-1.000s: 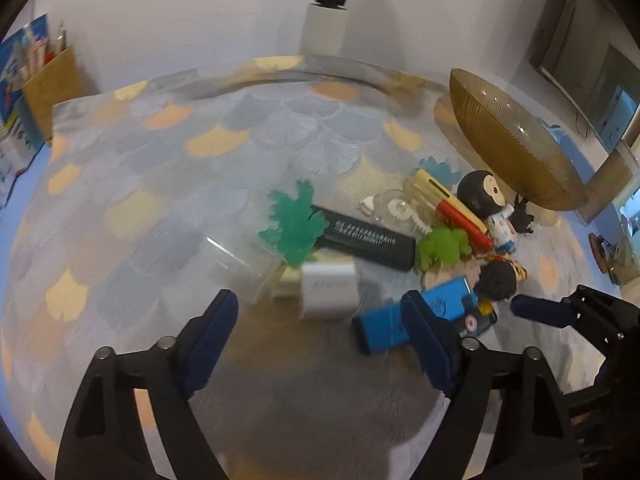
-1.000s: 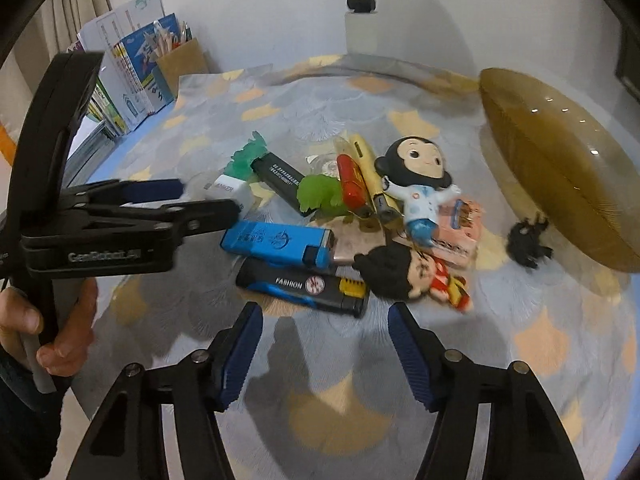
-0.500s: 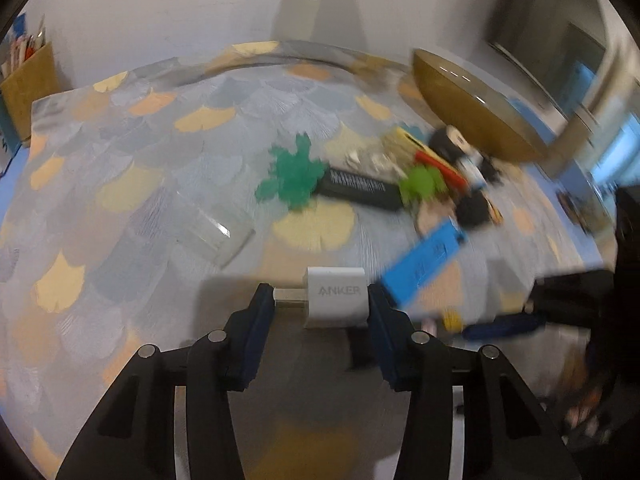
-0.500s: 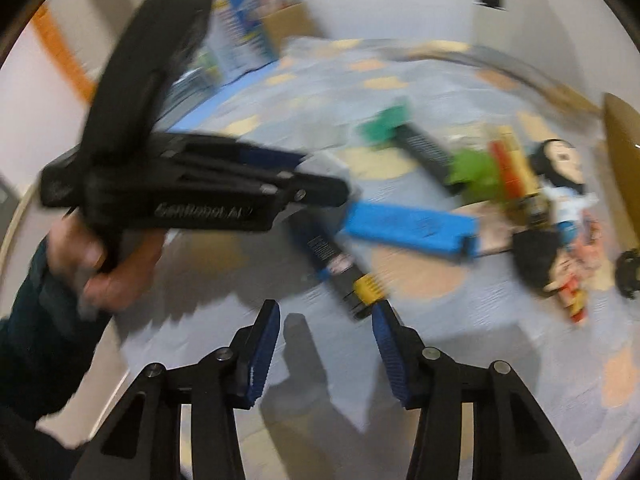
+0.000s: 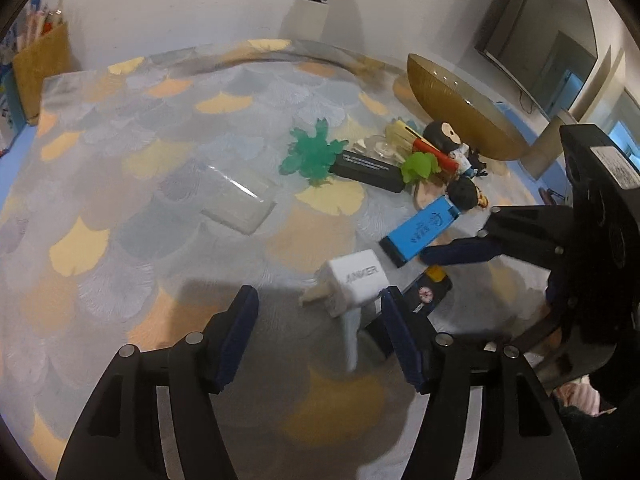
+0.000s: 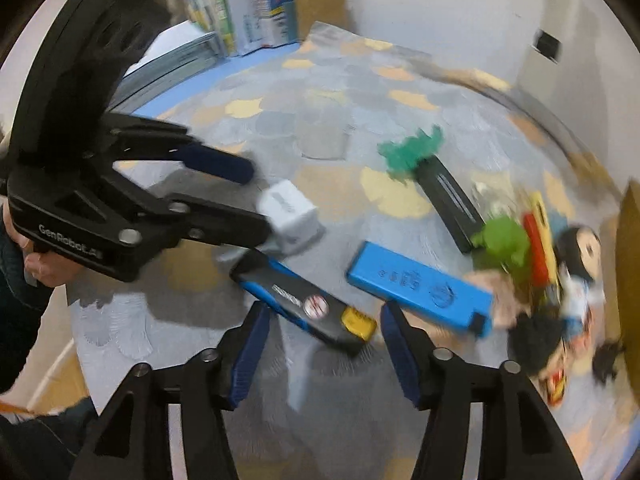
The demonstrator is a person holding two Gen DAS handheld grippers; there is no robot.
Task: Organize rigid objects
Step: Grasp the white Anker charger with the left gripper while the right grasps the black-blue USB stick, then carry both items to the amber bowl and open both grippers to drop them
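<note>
now seemingly released, charger (image 5: 354,282) lies tilted.

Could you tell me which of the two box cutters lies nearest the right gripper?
The black-and-blue cutter with the yellow end, just ahead of the right gripper; the plain bright-blue one lies farther.

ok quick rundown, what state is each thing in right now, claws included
left claw: open, charger just ahead between its fingers, not gripped
right claw: open, black lighter's yellow end between its fingers
charger: tilted, prongs out to the left
blue lighter: lying flat, on the cloth
black lighter: lying flat, partly blurred
clear case: lying flat, apart from the pile
bowl: tipped on its side
</note>
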